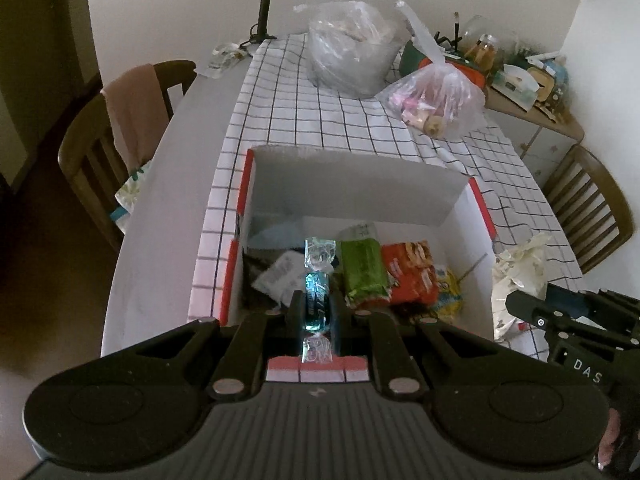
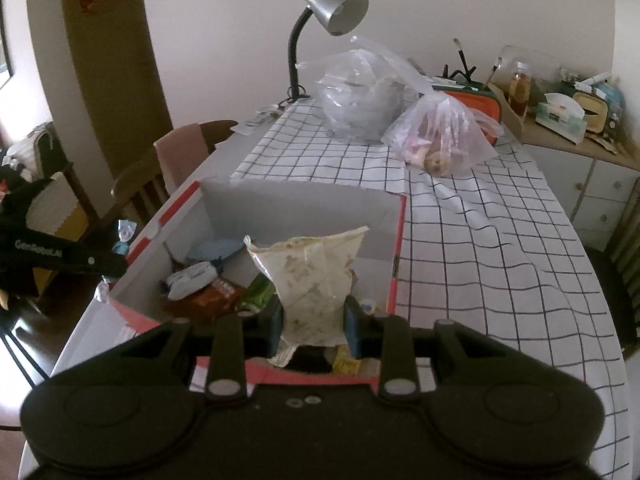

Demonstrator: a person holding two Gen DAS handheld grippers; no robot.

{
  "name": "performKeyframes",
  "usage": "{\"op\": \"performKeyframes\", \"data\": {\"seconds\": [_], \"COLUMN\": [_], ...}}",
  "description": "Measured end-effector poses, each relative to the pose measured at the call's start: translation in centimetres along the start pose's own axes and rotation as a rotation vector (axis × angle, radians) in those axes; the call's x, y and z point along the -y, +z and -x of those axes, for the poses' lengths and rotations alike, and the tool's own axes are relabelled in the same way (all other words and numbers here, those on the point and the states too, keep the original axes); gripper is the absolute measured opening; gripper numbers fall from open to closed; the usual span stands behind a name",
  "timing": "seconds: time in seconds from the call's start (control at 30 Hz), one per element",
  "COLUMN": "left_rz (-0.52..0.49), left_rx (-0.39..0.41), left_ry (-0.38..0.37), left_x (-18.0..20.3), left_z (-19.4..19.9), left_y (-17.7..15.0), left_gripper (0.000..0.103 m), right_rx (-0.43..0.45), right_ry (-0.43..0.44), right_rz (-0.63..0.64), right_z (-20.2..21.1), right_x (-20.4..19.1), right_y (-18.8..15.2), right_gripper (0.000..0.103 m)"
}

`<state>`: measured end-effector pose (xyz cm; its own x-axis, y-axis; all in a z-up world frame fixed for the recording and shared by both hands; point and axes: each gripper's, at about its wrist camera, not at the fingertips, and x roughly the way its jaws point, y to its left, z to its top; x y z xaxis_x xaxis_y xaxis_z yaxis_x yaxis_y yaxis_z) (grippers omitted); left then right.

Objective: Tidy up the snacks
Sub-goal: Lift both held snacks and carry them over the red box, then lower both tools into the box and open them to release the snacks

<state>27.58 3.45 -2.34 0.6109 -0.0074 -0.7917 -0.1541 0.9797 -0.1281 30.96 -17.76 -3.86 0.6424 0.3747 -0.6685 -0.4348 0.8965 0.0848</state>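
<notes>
It was a home dining room: a table under a white black-grid tablecloth, brown wooden slatted chairs at frame left, a silver gooseneck desk lamp at top.

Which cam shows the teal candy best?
Left wrist. The teal candy sits centred between the left hand-held gripper's fingers, shut on it, both twisted wrapper ends visible above the box. The right wrist view shows only a small, partly hidden bit of wrapper at its left edge, beside that gripper.
</notes>
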Motion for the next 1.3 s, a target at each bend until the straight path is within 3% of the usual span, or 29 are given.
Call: {"op": "performKeyframes", "data": {"seconds": [0.53, 0.9, 1.3], "left_rz": [-0.047, -0.102, -0.134], "left_rx": [-0.081, -0.147, -0.193], "left_ry": [0.03, 0.057, 0.093], "left_x": [-2.4, -2.2, -1.7], "left_z": [-7.3, -10.9, -12.2], "left_y": [5.1, 5.2, 4.4], "left_gripper": [0.012, 0.012, 0.012], "right_rx": [-0.108, -0.161, -0.158], "right_ry": [-0.055, -0.054, -0.04], "right_rz": [0.021, 0.023, 0.027], "right_z": [-7.3, -9.9, -10.1], "right_x": [-0.9, -1.7, -2.2], "right_y": [1.6, 0.7, 0.7], "right_gripper": [0.03, 0.03, 0.035]}}
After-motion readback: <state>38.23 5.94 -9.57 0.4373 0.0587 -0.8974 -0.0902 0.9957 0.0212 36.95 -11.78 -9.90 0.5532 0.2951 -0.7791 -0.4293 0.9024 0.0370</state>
